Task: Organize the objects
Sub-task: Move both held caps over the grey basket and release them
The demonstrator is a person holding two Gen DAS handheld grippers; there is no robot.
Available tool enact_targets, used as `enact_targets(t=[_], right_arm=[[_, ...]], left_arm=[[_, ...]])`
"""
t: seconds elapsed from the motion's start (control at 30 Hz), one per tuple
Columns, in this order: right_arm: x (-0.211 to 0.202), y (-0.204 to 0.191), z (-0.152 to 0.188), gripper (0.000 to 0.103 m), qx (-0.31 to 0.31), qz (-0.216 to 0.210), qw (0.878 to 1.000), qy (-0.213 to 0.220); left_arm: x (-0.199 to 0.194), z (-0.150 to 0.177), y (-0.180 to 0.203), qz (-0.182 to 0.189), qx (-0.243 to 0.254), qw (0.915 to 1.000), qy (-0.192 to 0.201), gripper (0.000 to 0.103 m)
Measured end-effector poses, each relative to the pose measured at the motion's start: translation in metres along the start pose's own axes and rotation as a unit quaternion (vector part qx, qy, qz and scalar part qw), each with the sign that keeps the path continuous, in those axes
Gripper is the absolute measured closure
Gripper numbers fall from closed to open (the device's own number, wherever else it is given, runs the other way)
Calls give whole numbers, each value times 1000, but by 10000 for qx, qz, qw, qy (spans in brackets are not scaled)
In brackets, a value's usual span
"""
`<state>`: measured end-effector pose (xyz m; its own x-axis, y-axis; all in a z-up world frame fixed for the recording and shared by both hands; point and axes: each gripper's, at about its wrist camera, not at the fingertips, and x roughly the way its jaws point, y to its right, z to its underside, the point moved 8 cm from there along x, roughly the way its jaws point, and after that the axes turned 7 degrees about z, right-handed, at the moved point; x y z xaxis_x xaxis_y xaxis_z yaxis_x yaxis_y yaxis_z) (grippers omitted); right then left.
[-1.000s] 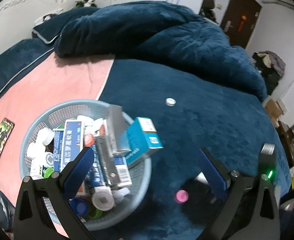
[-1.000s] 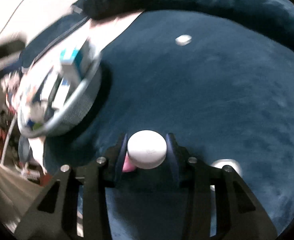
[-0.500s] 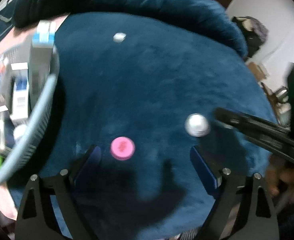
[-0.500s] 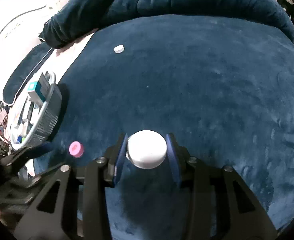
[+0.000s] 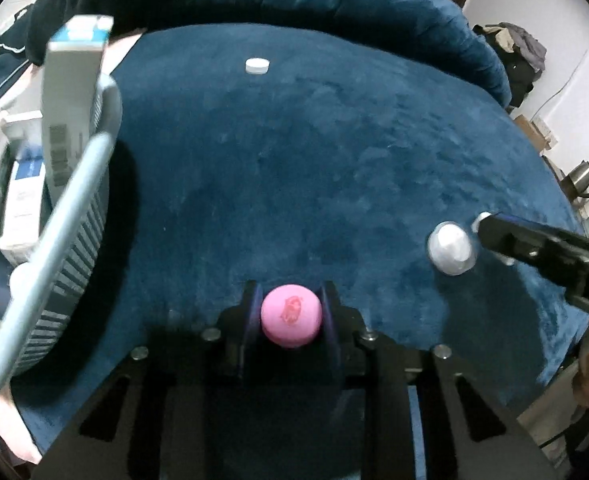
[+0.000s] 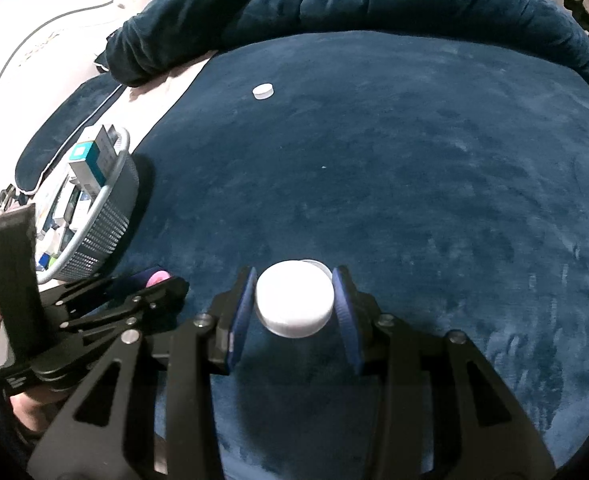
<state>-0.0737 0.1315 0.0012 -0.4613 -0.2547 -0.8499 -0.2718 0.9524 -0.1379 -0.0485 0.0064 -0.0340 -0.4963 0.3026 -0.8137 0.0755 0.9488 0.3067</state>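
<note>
1. While both wrist views look across a dark blue bedspread [image 6: 414,160], the left gripper [image 5: 291,316] has its jaws closed onto a pink cap [image 5: 291,315], one blue pad at each side; the underside of the cap is hidden.
2. The right gripper [image 6: 294,304] is clamped on a white cap [image 6: 294,304]. A thin clear rim shows behind the cap, but what it belongs to cannot be made out.
3. In the left wrist view the right gripper enters from the right edge, cut off by the frame, with the white cap blurred at its tip; the grip itself cannot be judged there.
4. In the right wrist view the left gripper's body covers most of the pink cap, leaving only a sliver showing.
5. A second white cap [image 6: 263,91] lies alone on the bedspread toward its far edge, well apart from both grippers.
6. A pale blue basket [image 5: 74,208] stands at the bedspread's left edge, near the left gripper, and is cut off by the frame. It holds boxes [image 5: 74,92], one standing above the rim; their print is too blurred to read.
7. A rumpled blue duvet [image 6: 374,0] lies along the far side.
</note>
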Motion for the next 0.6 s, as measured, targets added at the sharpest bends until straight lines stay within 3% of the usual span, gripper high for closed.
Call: enact_targets(t=[0.33, 0.6], right_arm=[[-25, -27, -14, 63, -146, -138, 9994, 268], [-65, -119, -63, 63, -627, -770, 9922, 750]], left_arm=[[-102, -48, 7, 246, -10, 9933, 1125, 73], [-187, -97, -65, -29, -256, 9857, 1664, 73]])
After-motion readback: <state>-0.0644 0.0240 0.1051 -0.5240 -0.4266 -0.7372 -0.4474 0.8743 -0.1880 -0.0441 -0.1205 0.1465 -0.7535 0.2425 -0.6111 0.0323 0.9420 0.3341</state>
